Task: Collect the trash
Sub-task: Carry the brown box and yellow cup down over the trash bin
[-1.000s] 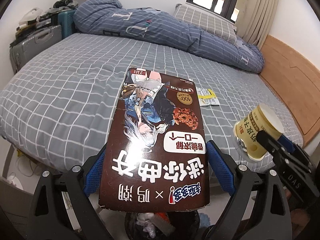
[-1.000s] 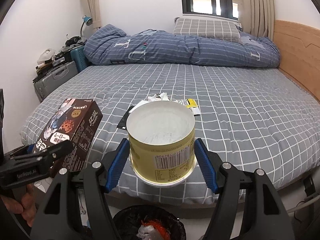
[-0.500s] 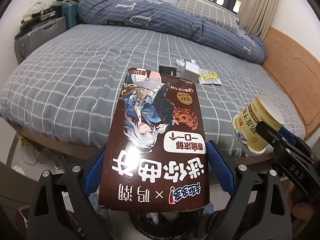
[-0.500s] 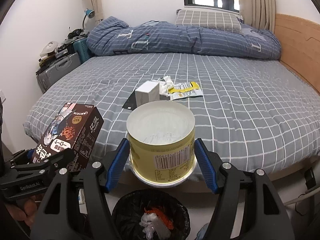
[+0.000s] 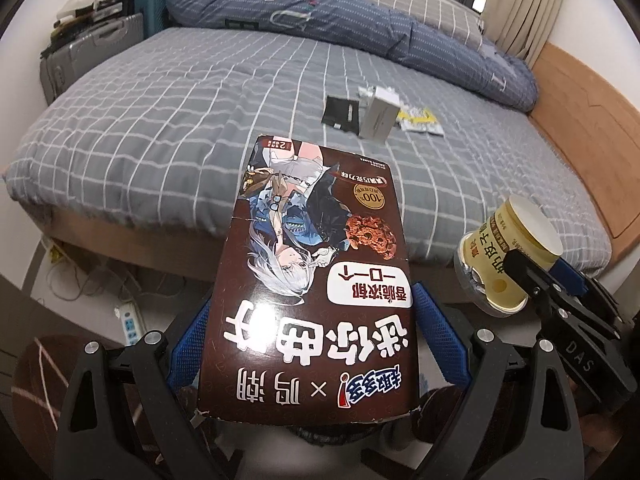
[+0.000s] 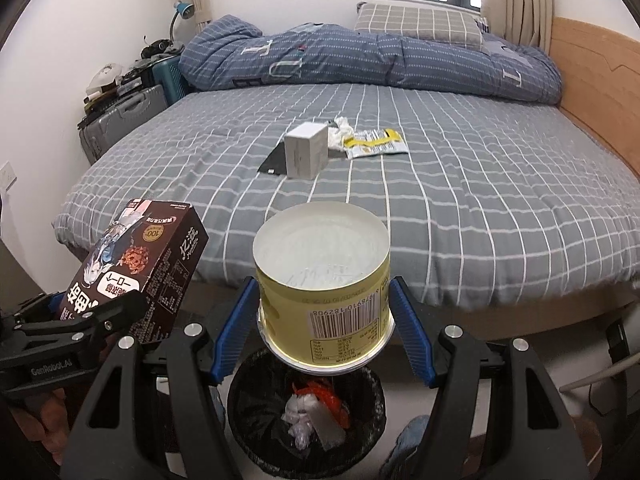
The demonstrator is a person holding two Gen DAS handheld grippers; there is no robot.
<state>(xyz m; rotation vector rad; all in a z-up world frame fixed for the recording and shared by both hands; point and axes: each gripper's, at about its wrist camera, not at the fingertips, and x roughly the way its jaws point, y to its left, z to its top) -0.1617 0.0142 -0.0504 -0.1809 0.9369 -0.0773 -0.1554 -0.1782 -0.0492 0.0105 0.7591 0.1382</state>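
Right gripper (image 6: 325, 312) clamps the yellow tub (image 6: 322, 280) directly above the trash bin (image 6: 306, 404); left gripper (image 5: 308, 344), clamping the cookie box (image 5: 312, 276), hangs beside it, offset left.

Cookie box (image 5: 312, 280) between left tongs (image 5: 308, 336) pads, left of cup (image 6: 323, 280) clamped in right tongs (image 6: 324, 328). Bin (image 6: 306, 408) on floor directly below cup, before bed (image 6: 480, 184). Mid-bed: small carton (image 6: 307, 150), flat card (image 6: 272, 160) just left, wrapper (image 6: 376, 142) right, crumpled tissue (image 6: 340, 132) between. Duvet (image 6: 360, 60) behind; suitcase (image 6: 120, 120) left of bed.
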